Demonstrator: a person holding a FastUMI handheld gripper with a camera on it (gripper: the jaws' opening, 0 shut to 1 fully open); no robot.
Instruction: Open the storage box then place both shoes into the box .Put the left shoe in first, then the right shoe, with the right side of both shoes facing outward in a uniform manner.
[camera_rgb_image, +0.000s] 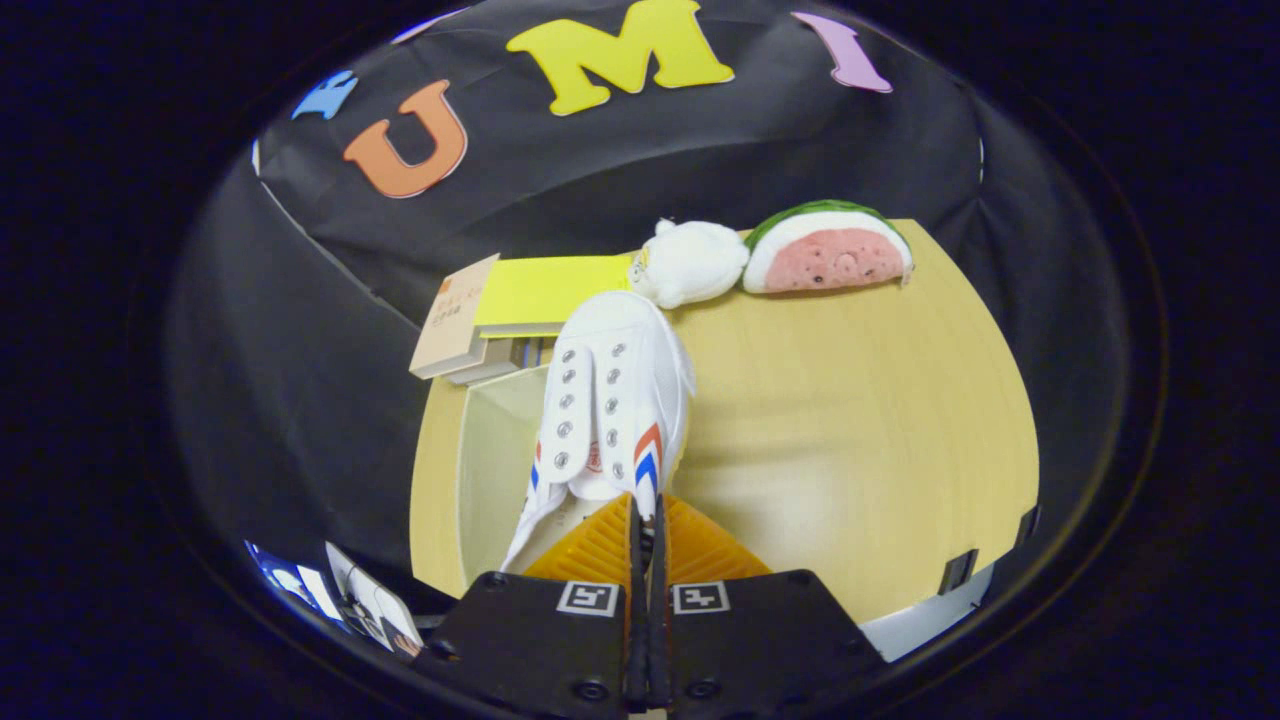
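1. While I hold the hand-held gripper (645, 520) above the table (850, 420), its orange fingers (600, 545) are pressed almost together, clenched on the heel edge of the white shoe (610, 400).
2. It hangs toe-far over the open storage box (490, 450) at the left side of the table, so I judge it is being lowered inside.
3. Which shoe it is, I cannot tell.
4. Books (500, 310), a white plush (690, 262) and a watermelon plush (828, 250) lie at the far edge, away from the box.
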